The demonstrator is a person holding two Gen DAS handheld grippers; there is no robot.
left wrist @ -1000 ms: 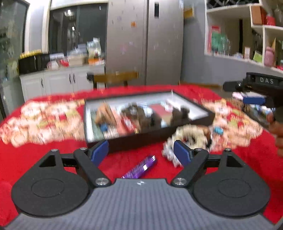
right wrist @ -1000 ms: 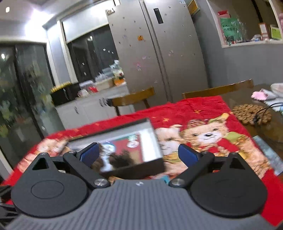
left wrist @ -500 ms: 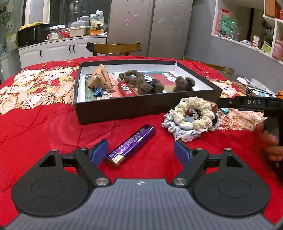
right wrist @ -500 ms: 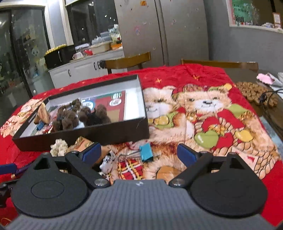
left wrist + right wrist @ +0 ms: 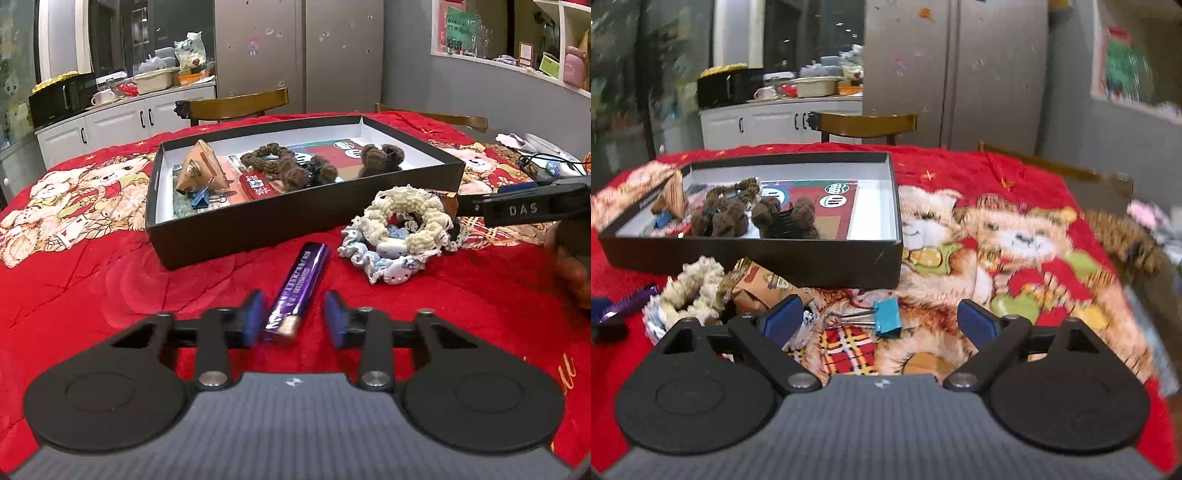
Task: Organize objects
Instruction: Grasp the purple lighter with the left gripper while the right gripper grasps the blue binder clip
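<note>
Partly done, by the look of it. From the left wrist, the shallow black cardboard box with a white lining (image 5: 258, 229) already holds several things: brown knitted hair ties, a tan paper packet, a small red pouch and a blue binder clip. Just in front of the box's near wall, on the red bear-print blanket covering the surface (image 5: 92, 280), three things wait: a purple metallic lighter (image 5: 301, 280), and to the right of it a cream crocheted scrunchie (image 5: 408, 214) lying on a pale blue lace scrunchie with a white cat charm (image 5: 384, 258). The left gripper (image 5: 293, 319) has just been closing, and the lighter's near end lies between its fingers; the left pad looks to be against it, the right pad still shows a gap, so I judge it not yet gripped. The right gripper (image 5: 476, 203) reaches in from the right, beside the scrunchies.

From the right wrist, things hidden from the other camera appear near the box's front right corner (image 5: 886, 258): a light blue binder clip (image 5: 886, 317) on the blanket and a brown printed paper packet (image 5: 761, 288) beside the cream scrunchie. The right gripper's fingers (image 5: 977, 326) stand wide apart and hold nothing, with the clip lying ahead between them. This view is somewhat blurred. Five items, then, seem left to put away.
</note>
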